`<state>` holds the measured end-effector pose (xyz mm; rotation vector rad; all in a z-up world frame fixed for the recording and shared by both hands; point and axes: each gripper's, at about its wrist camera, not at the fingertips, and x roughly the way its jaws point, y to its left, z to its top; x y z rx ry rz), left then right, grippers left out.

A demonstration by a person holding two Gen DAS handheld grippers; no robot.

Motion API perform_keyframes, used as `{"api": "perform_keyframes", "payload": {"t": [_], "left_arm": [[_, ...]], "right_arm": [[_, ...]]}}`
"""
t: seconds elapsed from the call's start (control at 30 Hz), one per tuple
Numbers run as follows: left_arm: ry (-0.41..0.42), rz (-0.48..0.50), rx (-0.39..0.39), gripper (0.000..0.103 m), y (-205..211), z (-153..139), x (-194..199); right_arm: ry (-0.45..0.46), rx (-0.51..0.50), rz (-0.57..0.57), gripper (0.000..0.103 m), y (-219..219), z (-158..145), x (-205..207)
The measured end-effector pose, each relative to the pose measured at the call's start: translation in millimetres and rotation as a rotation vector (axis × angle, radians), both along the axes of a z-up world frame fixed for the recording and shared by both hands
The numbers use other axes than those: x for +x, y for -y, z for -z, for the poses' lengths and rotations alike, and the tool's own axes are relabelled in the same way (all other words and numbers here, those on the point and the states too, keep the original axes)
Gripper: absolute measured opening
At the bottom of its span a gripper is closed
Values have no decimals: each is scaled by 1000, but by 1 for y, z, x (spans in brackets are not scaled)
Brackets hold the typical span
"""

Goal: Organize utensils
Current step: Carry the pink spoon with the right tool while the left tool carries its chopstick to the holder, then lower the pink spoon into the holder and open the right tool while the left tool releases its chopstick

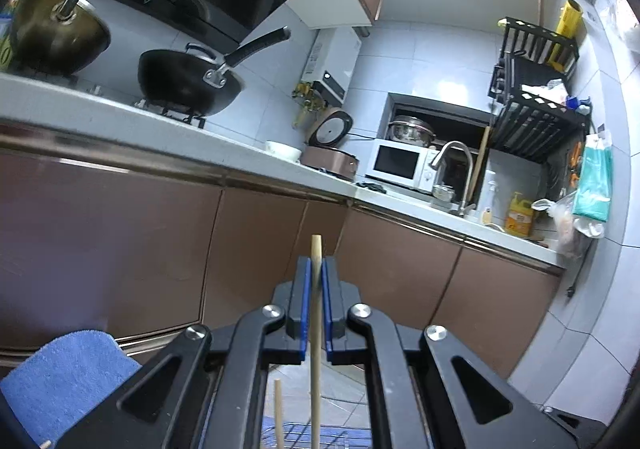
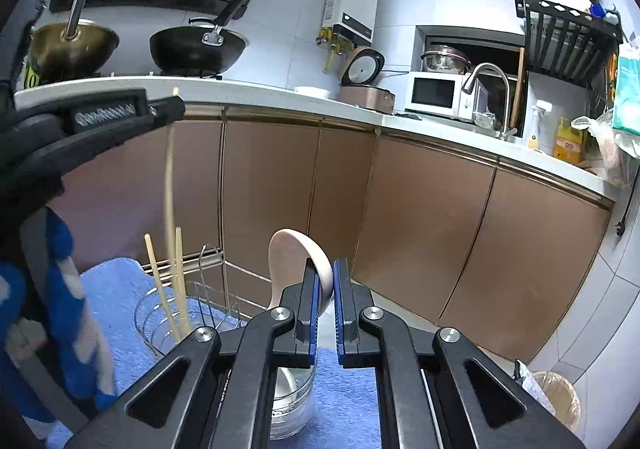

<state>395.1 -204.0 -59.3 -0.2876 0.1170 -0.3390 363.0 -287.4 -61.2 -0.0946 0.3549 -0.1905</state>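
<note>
blue towel (image 2: 120, 301) under wire rack (image 2: 208, 289); two chopsticks (image 2: 176, 289) standing in rack. left hand-held gripper (image 1: 316, 269) clamps upright chopstick (image 1: 316, 329). right hand-held gripper (image 2: 326, 281) pinches pale spoon (image 2: 296, 253) above metal cup (image 2: 292, 405).

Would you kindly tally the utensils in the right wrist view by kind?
Chopsticks: 3, one held by the left gripper at, two standing in the wire holder at and.
Pink spoon: 1, in the right gripper.
Total: 4.
</note>
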Motion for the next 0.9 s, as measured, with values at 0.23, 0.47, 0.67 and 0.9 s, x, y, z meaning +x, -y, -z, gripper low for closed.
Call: {"api": "perform_keyframes", "payload": {"t": [0.23,0.47,0.67,0.9], "left_arm": [[-22,-1,18,13,-7,13,-2],[-4,-13,44,40,-32,-9,-34],[33,-59,80,55,-65,-42,-76],[56,-106,137,67,-99,-65,-136]], "right_arm": [[-11,14,-27,13,-7,13,-4],[-3,39,-27,36,-7,3,-20],[23,48,-25,36,-10,-18,-48],[60,72,-18,42,-14,-44,-94]]}}
